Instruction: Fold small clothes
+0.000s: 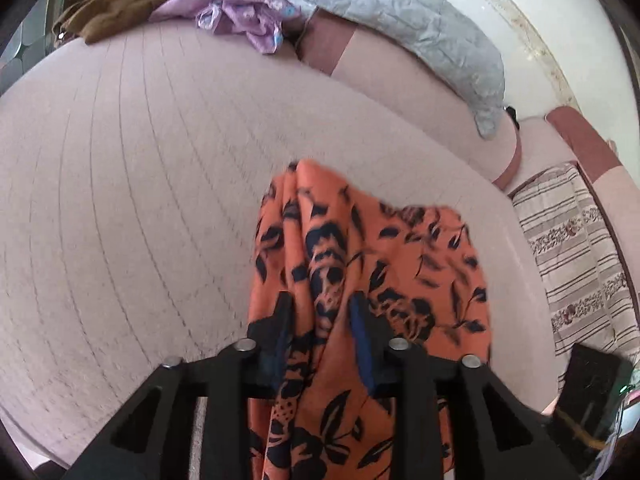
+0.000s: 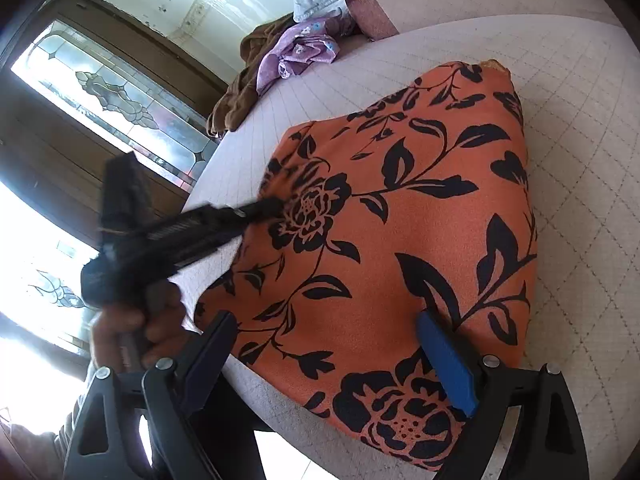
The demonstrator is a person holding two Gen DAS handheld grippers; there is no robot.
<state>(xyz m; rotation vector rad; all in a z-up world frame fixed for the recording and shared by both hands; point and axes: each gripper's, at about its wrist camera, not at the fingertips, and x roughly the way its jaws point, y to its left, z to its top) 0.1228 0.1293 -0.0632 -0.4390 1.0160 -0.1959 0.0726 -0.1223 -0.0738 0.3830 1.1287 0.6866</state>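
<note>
Right wrist view shows the orange cloth (image 2: 400, 216) spread flat just ahead of the right claw (image 2: 340, 344), whose jaws stand wide apart and grasp nothing: the left finger sits off the cloth's near-left edge, the blue pad (image 2: 448, 364) hangs over its near-right part. The cloth lies on a pale quilted cushion (image 2: 580, 152) and runs away from this claw, its long axis up and slightly right in that view, ending at a far corner.

To the left of the right claw, the left claw (image 2: 276, 204) reaches the cloth's left edge, carried by a hand (image 2: 132, 328). In the left wrist view, the left claw (image 1: 320, 316) is clenched on a bunched fold of the cloth (image 1: 360, 260), which is drawn up between the fingers and drapes down toward the camera. The rest of the cloth lies ahead and to the right of that claw.

So the left claw holds the fold's moving edge, and the fold would likely carry it rightward across the cloth, toward the side the right claw hovers over. Whether the right pad touches the fabric I cannot tell.
</note>
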